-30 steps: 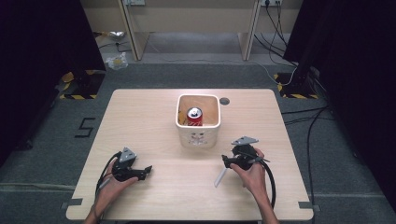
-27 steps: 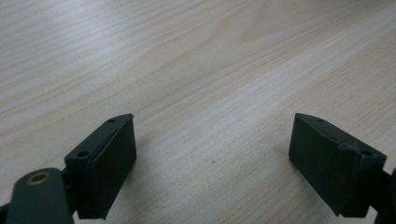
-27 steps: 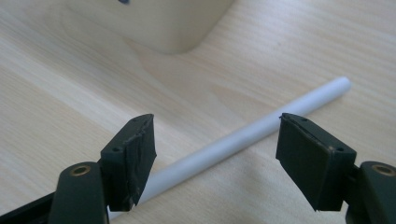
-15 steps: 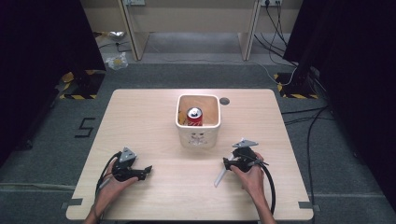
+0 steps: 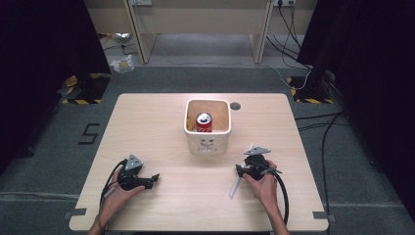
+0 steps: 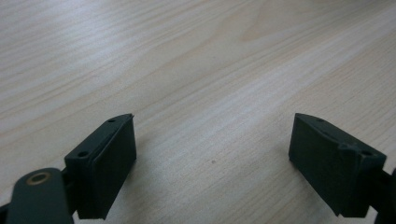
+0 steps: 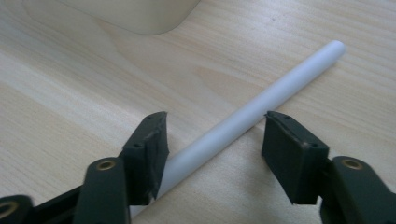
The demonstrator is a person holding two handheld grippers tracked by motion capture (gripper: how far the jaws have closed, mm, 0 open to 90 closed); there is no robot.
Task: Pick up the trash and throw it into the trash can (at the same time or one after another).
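From the high view, one pale wooden worktop [image 5: 161, 122] carried two claws, one tub, one can and one tube. The left claw [image 5: 155, 178] lay low on the boards in the person's left hand [image 5: 119, 195], its jaws pointing toward the right claw [image 5: 238, 171], which the right hand [image 5: 265, 183] held over a single white plastic tube [image 5: 234, 187]. That tube slanted away from the right claw's tips toward the near edge. One cream square plastic tub [image 5: 207, 140] stood beyond both claws, between them, with a small printed figure on its near wall, too small to read. Inside it stood one red drink can [image 5: 204, 122] with a silver top; its label could not be read. On the grey floor, beyond the worktop's edge on the left claw's side, a black mark shaped like a 5 [image 5: 89, 133] was readable.

In the left gripper view, the left claw [image 6: 212, 140] stood wide open, with bare boards between its two black jaws.

In the right gripper view, the right claw [image 7: 212, 140] had just been closing, yet its jaws stood apart, with the white tube [image 7: 261, 102] running aslant between them. The tube passed right against one pad, apart from the other, and ran on past the tips. The tub's rounded corner [image 7: 140, 16] lay beyond the jaws.
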